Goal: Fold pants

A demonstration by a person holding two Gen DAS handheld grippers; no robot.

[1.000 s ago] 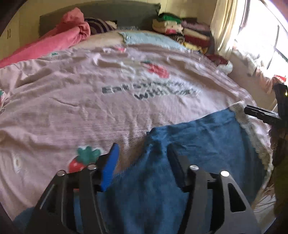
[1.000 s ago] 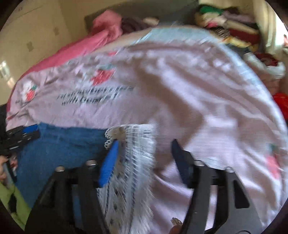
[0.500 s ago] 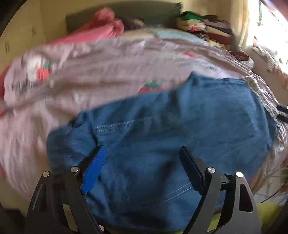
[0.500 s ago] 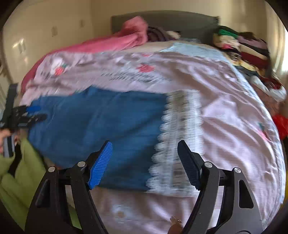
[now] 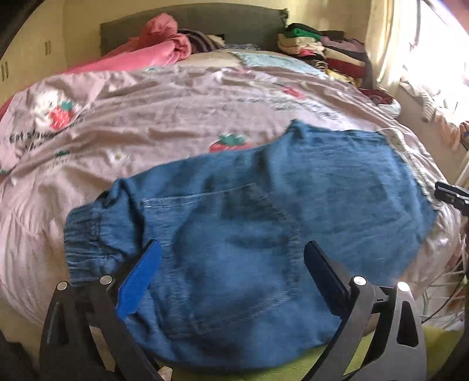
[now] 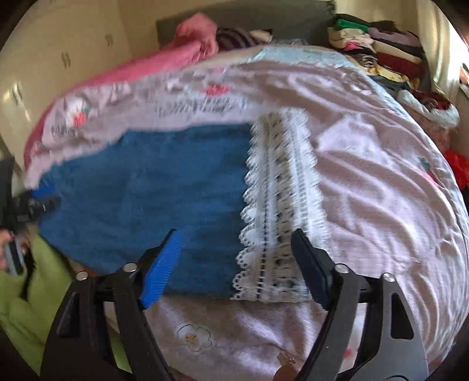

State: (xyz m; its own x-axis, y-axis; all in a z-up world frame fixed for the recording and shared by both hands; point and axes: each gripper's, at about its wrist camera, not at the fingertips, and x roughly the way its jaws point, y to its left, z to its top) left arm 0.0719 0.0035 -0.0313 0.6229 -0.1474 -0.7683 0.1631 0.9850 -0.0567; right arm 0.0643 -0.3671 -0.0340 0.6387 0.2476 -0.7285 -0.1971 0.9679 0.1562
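Blue denim pants [image 5: 293,190] lie flat on the pink strawberry-print bedsheet [image 5: 176,117], elastic waistband at the left and a back pocket facing up. In the right wrist view the pants [image 6: 146,181] end in a white lace hem [image 6: 281,190]. My left gripper [image 5: 232,244] hovers over the pocket area, its jaws opening wide and its pads off the cloth. My right gripper [image 6: 236,231] hangs over the border of denim and lace, its jaws also opening and gripping nothing. Each gripper's tip shows at the edge of the other's view.
A pink blanket [image 5: 140,55] is bunched near the grey headboard [image 5: 190,26]. A stack of folded clothes [image 5: 322,49] sits at the far right corner by a bright curtained window. A person's green sleeve [image 6: 23,293] is at the near bed edge.
Both grippers have drawn back toward the near edge of the bed and opened wider. The lace hem that was between the right fingers now lies flat on the bed.
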